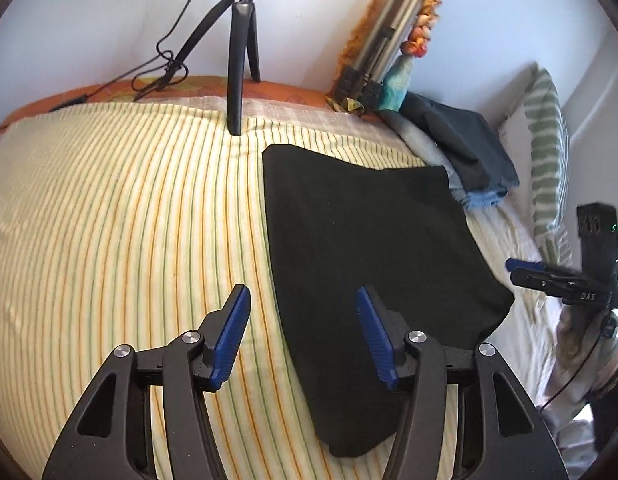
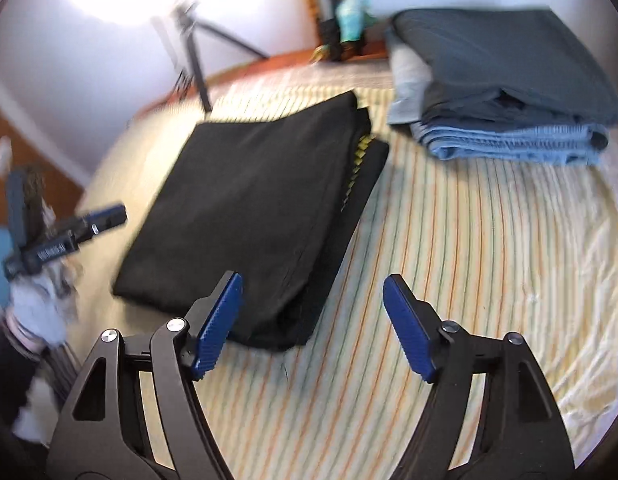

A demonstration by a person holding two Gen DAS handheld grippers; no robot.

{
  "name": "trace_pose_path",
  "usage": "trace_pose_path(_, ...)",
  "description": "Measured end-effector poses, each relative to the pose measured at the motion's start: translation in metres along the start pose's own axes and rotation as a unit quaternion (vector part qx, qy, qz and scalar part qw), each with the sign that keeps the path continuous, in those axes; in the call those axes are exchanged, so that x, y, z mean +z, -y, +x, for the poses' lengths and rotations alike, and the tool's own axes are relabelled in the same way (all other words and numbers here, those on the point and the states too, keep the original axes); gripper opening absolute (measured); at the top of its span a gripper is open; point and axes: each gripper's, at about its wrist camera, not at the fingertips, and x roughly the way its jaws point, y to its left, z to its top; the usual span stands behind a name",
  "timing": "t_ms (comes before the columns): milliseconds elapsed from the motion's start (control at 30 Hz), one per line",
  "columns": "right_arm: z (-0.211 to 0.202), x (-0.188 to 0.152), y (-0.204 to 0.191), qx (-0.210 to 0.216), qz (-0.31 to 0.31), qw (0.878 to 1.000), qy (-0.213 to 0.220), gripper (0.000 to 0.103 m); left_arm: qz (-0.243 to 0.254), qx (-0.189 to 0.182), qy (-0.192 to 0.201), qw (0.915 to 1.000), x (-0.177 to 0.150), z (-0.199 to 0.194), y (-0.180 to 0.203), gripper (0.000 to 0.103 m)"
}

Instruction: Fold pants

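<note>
On the bed's yellow-striped cotton sheet [image 1: 121, 216] lie the folded black fabric pants [image 1: 373, 240], a flat layered rectangle w/ stacked edges showing along one side in the right wrist view [image 2: 249, 208]. That view is motion-blurred, esp. at the left edge, so details there are hard to read; a bit of yellow shows between the pants' layers but can't tell what it is. Left hand-held gripper w/ blue pads [image 1: 303, 336] is spread wide, holding nothing, hovering over the pants' near left edge. Right hand-held gripper w/ blue pads [image 2: 313, 324] is likewise spread and holds nothing, just beside the pants' near corner. Behind the pants sits a stack of folded grey and blue garments [image 2: 505, 92], partly cut off by the lens rim. Black tripod [image 1: 239, 48] stands at the sheet's far edge, its top out of frame.
</note>
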Motion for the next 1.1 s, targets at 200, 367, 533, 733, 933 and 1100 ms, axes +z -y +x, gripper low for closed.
trace_pose_path(200, 0.025, 0.018, 0.034, 0.046, 0.078, 0.996, -0.002, 0.076, -0.078, -0.044, -0.038, 0.9953, 0.020, 0.029, -0.028, 0.055)
trace_pose_path(367, 0.042, 0.021, 0.053, 0.089, 0.114, 0.990, 0.001, 0.076, -0.098, -0.068, -0.049, 0.9916, 0.024, 0.043, -0.036, 0.055)
trace_pose_path(533, 0.043, 0.023, 0.063, 0.131, 0.134, 0.982, 0.016, 0.076, -0.089, -0.074, -0.050, 0.9920, 0.032, 0.050, -0.033, 0.055)
trace_pose_path(733, 0.052, 0.026, 0.054, 0.162, 0.116, 0.980, 0.011, 0.076, -0.076, -0.082, -0.049, 0.9925, 0.038, 0.057, -0.029, 0.053)
trace_pose_path(933, 0.064, 0.036, 0.042, 0.168, 0.106, 0.980, 0.015, 0.072, -0.073, -0.091, -0.041, 0.9923, 0.043, 0.064, -0.026, 0.053)
trace_pose_path(1100, 0.067, 0.038, 0.040, 0.149, 0.099, 0.984, 0.024, 0.060, -0.071, -0.093, -0.025, 0.9928, 0.048, 0.070, -0.023, 0.052)
